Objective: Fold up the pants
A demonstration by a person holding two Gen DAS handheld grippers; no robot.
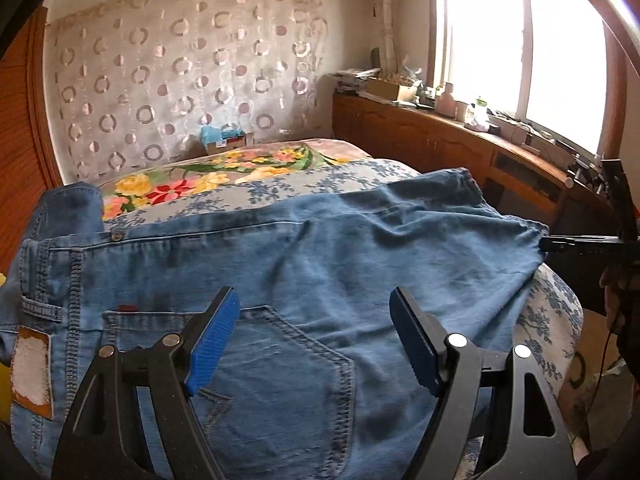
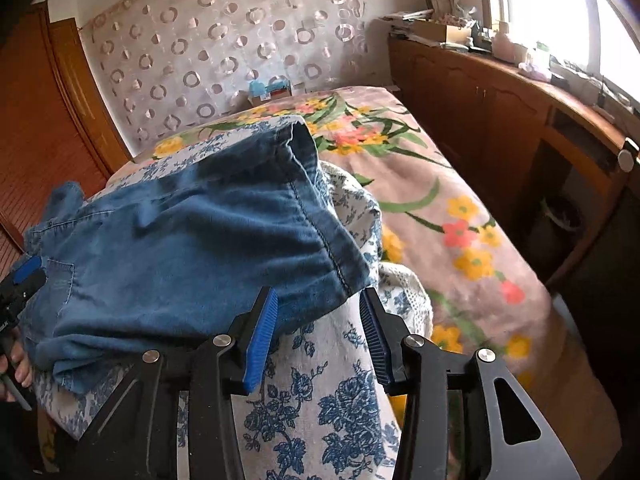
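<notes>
Jeans (image 2: 180,248) hem lies just beyond the half-open, empty right hand-held gripper (image 2: 316,336); left hand-held gripper (image 1: 316,340) seemingly wide.

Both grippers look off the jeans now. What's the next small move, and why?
Probably bring the open left gripper down to pinch the waistband: the jeans lie folded on the bed, and the right gripper sits open by the hem.

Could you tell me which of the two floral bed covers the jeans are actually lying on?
The jeans lie on the white cover with the blue flower print, nearest the grippers. The pink blanket with yellow and red flowers lies beyond, and no denim rests on it.
</notes>
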